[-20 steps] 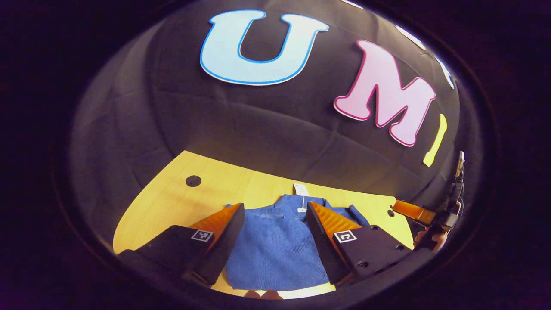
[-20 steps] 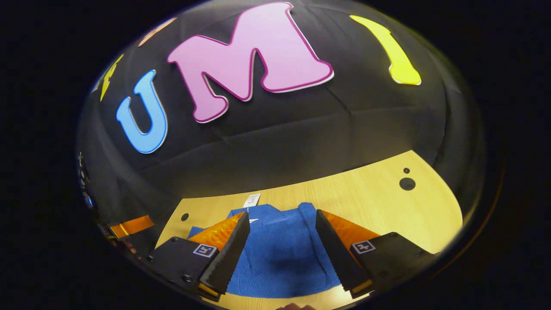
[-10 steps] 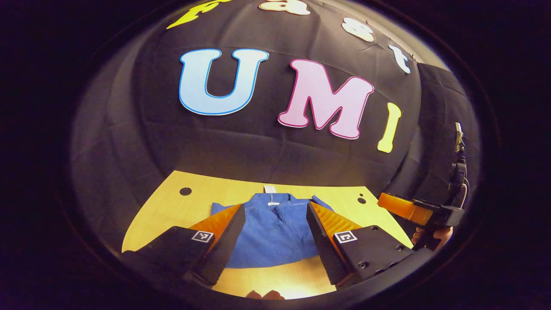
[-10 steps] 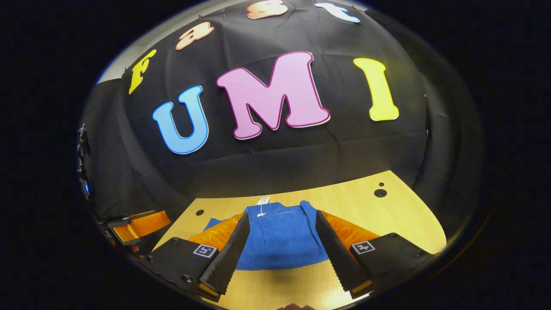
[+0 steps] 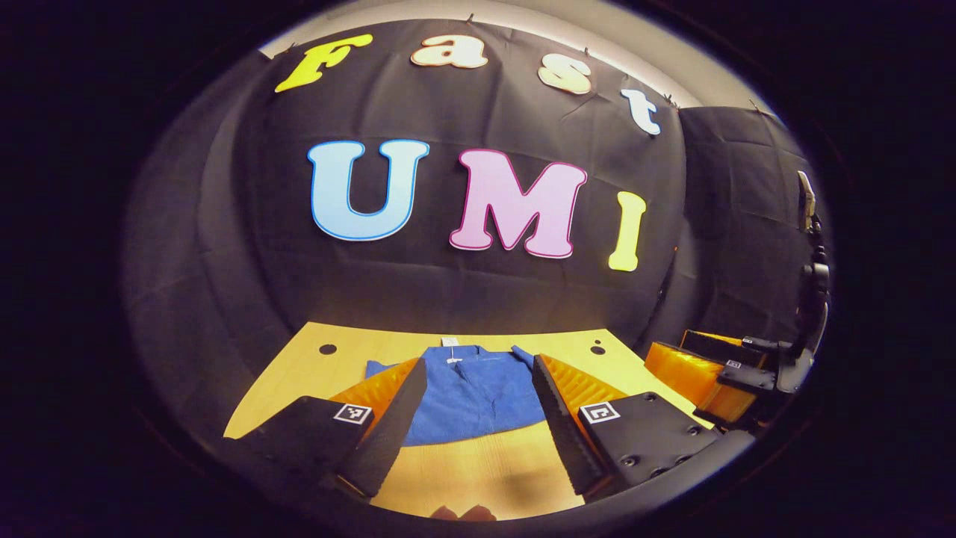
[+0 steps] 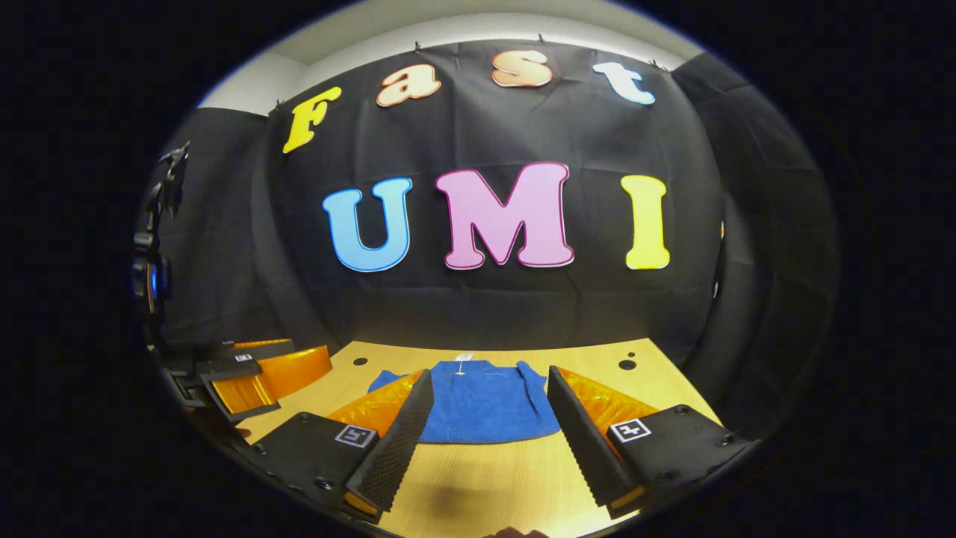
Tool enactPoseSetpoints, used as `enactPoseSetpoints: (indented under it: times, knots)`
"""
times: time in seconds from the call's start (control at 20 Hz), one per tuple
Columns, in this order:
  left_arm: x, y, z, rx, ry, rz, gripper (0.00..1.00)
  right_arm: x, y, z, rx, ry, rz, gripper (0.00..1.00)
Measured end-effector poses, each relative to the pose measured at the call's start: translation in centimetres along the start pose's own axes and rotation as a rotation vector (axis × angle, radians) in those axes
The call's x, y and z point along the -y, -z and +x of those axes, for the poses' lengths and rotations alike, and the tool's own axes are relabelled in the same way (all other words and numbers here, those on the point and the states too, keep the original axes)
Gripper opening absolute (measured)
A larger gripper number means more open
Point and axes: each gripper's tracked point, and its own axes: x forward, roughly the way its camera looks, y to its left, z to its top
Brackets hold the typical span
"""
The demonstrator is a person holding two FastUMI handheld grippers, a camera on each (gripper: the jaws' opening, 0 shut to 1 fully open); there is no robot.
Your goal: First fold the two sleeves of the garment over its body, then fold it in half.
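Garment [image 6: 482,400] lies folded, blue, on the wooden table [image 6: 657,373], at 12 o'clock from both grippers. Left gripper [image 5: 478,407] and right gripper [image 6: 489,418] hang above it, jaws spread, holding nothing; its sleeves seem tucked over the body

Each hand-held gripper [image 5: 478,388] carries black bodies with square markers and screws

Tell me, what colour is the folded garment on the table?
Blue. The garment shows best in the right gripper view.
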Motion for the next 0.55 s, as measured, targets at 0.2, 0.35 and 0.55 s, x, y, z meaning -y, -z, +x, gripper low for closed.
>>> enactPoseSetpoints:
  times: [0.2, 0.35, 0.55]
  knots:
    - [0.5, -2.4, -5.0, 0.158, -0.119, -0.022, 0.79, -0.5, -1.6, -4.8, 0.053, -0.056, -0.132, 0.98]
    - [2.0, -2.5, -8.3, 0.214, -0.178, -0.039, 0.8, 0.1, -4.3, -7.3, 0.157, -0.12, -0.139, 0.99]
    - [3.5, -1.3, -11.9, 0.219, -0.275, -0.017, 0.81, 0.9, -5.1, -9.7, 0.181, -0.164, -0.112, 0.93]
